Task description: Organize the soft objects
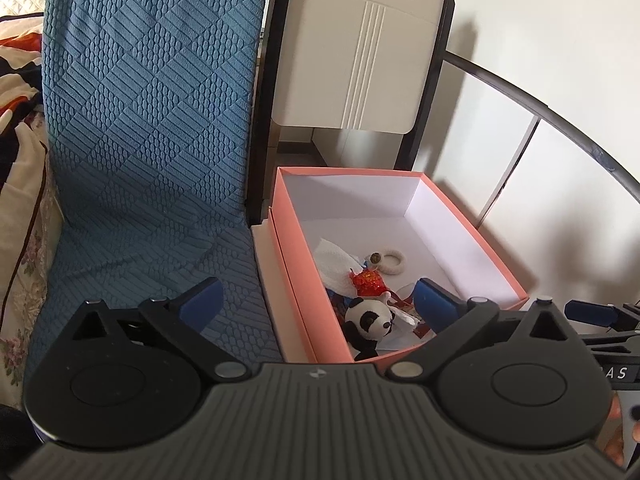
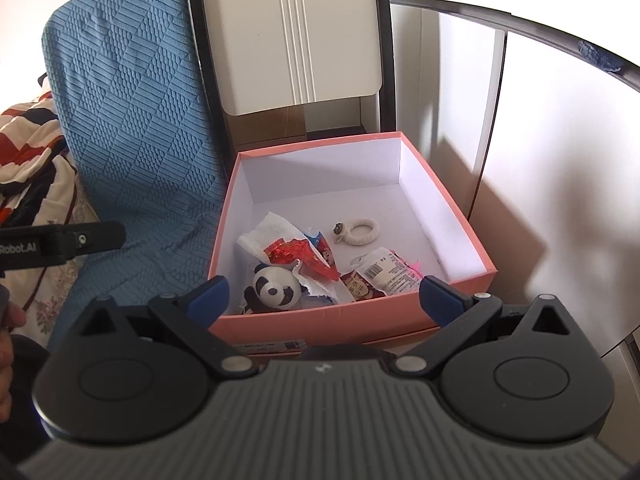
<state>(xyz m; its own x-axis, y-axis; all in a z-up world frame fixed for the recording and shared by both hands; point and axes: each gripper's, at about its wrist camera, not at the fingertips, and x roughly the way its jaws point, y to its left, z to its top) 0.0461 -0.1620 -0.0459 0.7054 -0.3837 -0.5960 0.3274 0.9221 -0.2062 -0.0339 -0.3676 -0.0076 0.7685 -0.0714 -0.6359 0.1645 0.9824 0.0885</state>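
Both my left gripper (image 1: 316, 304) and right gripper (image 2: 324, 296) hung spread and empty above the pink box (image 2: 344, 318). Lower centre lay the panda plush (image 2: 274, 289); picking came next, I judged.

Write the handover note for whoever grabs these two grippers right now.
Left gripper: open, empty, held over the seam between the blue textured cushion and the pink box.
Right gripper: open, empty, held at the box's near wall.
In the box, at its near end: panda plush, white crocheted ring, crumpled white tissue, red foil wrapper, white printed packet. The far half of the box floor is bare.
Done: these small items are in the box.
Left: no loose soft item shows outside the box in either view; look around before calling it finished.
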